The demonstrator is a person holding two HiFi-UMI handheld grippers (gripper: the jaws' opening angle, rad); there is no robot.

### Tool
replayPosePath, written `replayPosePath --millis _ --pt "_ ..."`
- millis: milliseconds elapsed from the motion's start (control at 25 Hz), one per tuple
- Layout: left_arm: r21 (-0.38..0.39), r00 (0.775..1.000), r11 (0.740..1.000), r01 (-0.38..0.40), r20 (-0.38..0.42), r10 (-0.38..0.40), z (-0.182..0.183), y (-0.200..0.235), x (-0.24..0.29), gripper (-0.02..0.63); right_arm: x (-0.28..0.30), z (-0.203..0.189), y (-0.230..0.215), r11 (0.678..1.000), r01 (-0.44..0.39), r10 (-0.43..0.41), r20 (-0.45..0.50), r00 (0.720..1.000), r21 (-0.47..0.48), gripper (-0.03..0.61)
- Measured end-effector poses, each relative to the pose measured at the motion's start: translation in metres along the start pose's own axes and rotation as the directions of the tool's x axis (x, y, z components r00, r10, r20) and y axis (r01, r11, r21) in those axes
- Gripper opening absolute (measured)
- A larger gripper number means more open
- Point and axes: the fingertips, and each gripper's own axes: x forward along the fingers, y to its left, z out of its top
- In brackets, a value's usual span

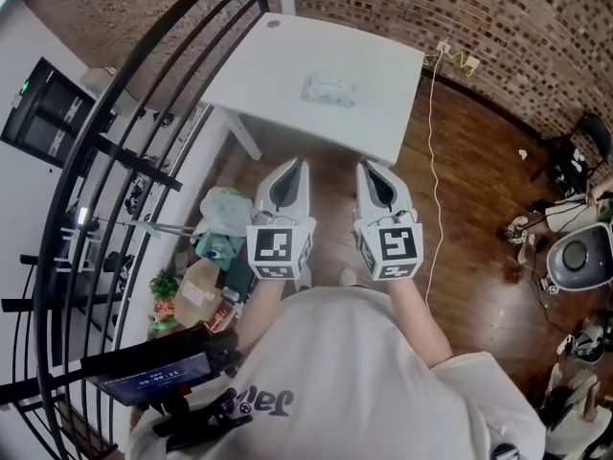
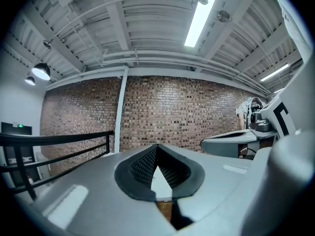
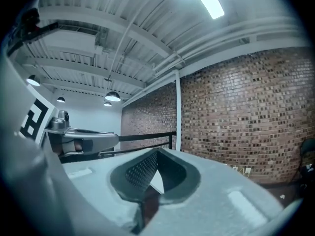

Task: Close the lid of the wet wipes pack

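While the person stands back from the tabletop (image 1: 278,75), both hand-held tools are raised side by side at chest height, pointing forward towards it.

At the far left of the head view, a black railing (image 1: 144,94) curves past a heap of bags and bottles (image 1: 206,266) lying on the floor beside the person.

Next comes the left claw (image 1: 295,168). Its own view shows the two jaws brought together at their tips, with nothing gripped. A small wedge of pale tabletop shows through the hollow between the ribbed pads (image 2: 142,163). It hangs in the air, short of the tabletop's near edge and well apart from anything on it.

The wet wipes pack (image 1: 329,89) lies flat near the middle of the white tabletop, ahead of both tools and roughly between their lines of aim. It is alone on the surface. It is too small in the head view to tell whether it is open or closed, and neither gripper view shows it.

To the right, the right claw (image 1: 370,169) is level with the left one and just beside it. In its own view the jaws are likewise closed tip to tip on nothing, and the pads (image 3: 140,173) frame only a sliver of tabletop.

Further right, a white cable (image 1: 431,161) trails across the wooden floor (image 1: 479,190), with the brick wall (image 1: 498,27) behind.
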Motion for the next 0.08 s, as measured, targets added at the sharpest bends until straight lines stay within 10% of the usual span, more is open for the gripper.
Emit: replayPosePath --millis 80 --pt "0.0 1.0 1.0 -0.004 0.0 0.004 -0.0025 0.0056 -0.0019 0.015 0.0026 -0.0005 0.0101 1.0 -0.013 0.013 0.002 1.0 -0.01 -0.009"
